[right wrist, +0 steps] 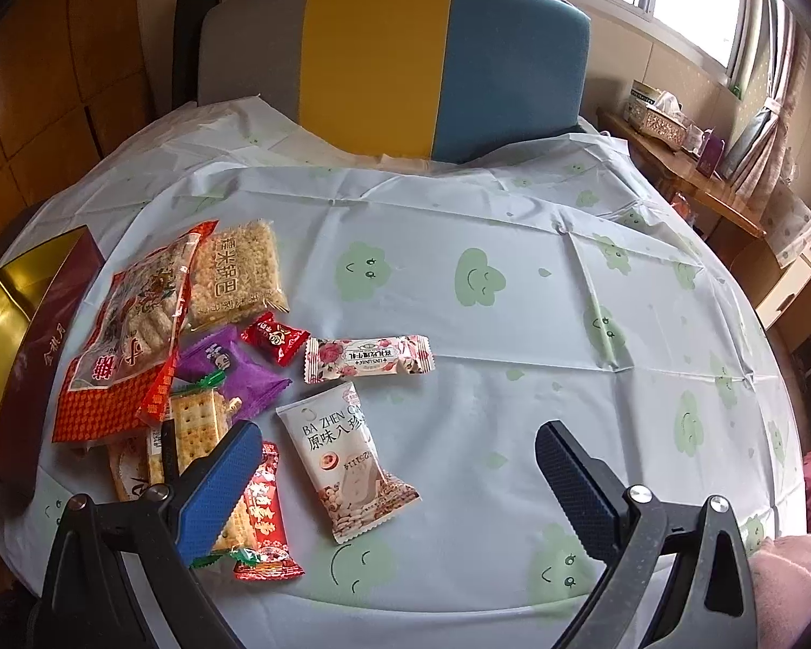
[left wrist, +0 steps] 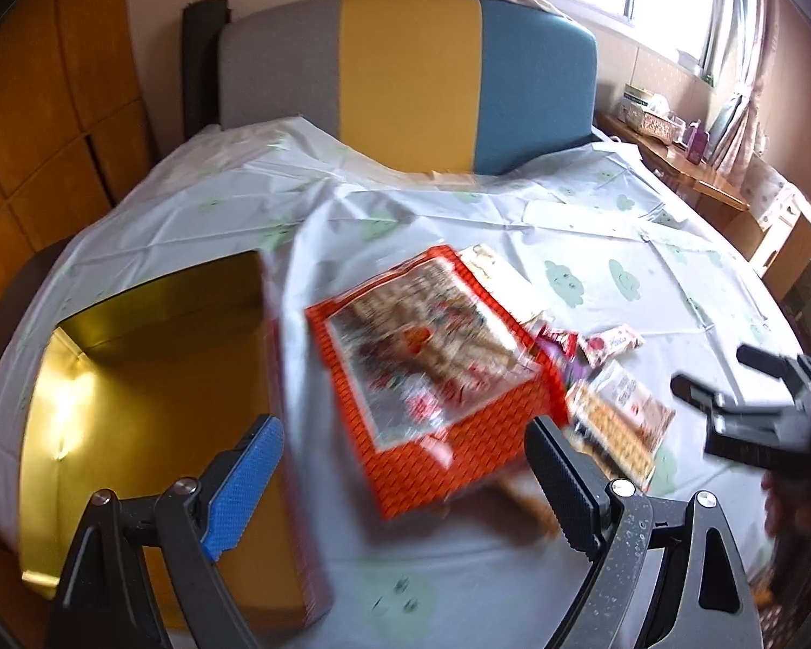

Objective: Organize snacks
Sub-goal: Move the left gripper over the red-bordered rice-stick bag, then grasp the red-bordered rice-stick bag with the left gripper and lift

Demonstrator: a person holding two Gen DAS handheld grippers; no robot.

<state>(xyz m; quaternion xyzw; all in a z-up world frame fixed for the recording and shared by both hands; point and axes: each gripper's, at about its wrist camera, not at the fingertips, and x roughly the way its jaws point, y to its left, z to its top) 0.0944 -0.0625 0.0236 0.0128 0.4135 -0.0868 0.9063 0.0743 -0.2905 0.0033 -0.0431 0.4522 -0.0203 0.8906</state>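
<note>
A pile of snacks lies on the left of the table. It holds a big orange bag (right wrist: 130,335), a rice-cracker pack (right wrist: 238,276), a purple packet (right wrist: 232,373), a red candy (right wrist: 273,338) and a soda-cracker pack (right wrist: 194,427). Beside them are a pink rose bar (right wrist: 367,359), a white pack (right wrist: 346,465) and a red bar (right wrist: 265,519). My right gripper (right wrist: 397,487) hovers open over the white pack. In the left wrist view the orange bag (left wrist: 432,373) is blurred, just beyond my open left gripper (left wrist: 403,487). The gold-lined box (left wrist: 151,405) stands left of it.
A pale blue cloth with green clouds (right wrist: 513,324) covers the round table. A chair with a grey, yellow and blue back (right wrist: 394,65) stands at the far edge. A wooden side desk with a tissue box (right wrist: 659,113) is at the right. My right gripper (left wrist: 724,373) shows at the right of the left wrist view.
</note>
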